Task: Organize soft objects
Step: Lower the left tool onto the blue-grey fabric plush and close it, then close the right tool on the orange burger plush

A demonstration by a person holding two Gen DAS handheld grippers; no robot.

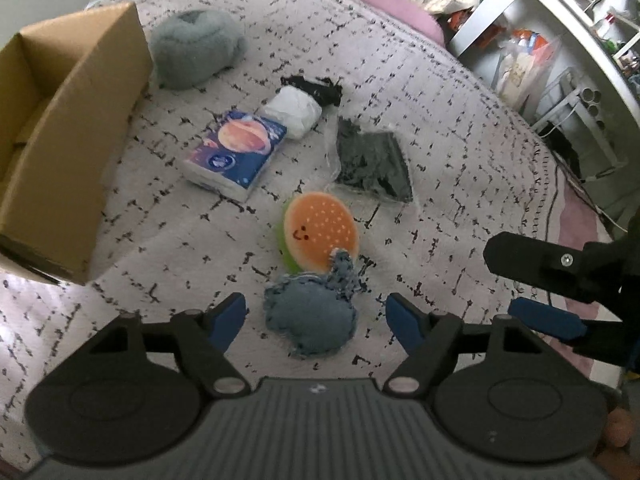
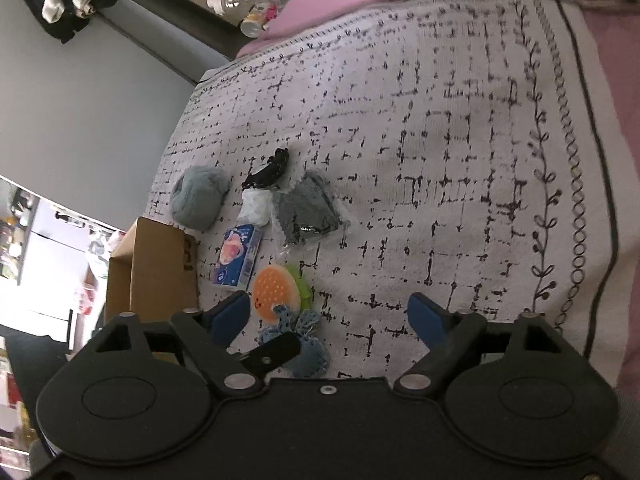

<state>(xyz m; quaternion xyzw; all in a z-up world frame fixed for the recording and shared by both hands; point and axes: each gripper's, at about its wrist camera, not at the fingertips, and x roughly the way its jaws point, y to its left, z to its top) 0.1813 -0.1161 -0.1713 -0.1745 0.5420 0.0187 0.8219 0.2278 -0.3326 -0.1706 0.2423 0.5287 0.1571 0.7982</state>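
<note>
A blue knitted piece (image 1: 310, 320) lies on the patterned blanket (image 1: 440, 120) between the open fingers of my left gripper (image 1: 316, 312); the pads stand clear of it on both sides. An orange burger plush (image 1: 320, 236) touches its far edge. My right gripper (image 2: 328, 306) is open over the bare blanket (image 2: 440, 160), just right of the burger plush (image 2: 276, 288) and the knitted piece (image 2: 308, 344). In the left wrist view the right gripper (image 1: 503, 280) reaches in from the right edge.
An open cardboard box (image 1: 80, 120) stands at the left. Beyond lie a tissue pack (image 1: 236, 154), a white wad (image 1: 294, 112), a black item (image 1: 316, 88), a dark cloth in a clear bag (image 1: 372, 160) and a fluffy grey-blue ball (image 1: 196, 48). Shelves (image 1: 560, 60) are at the right.
</note>
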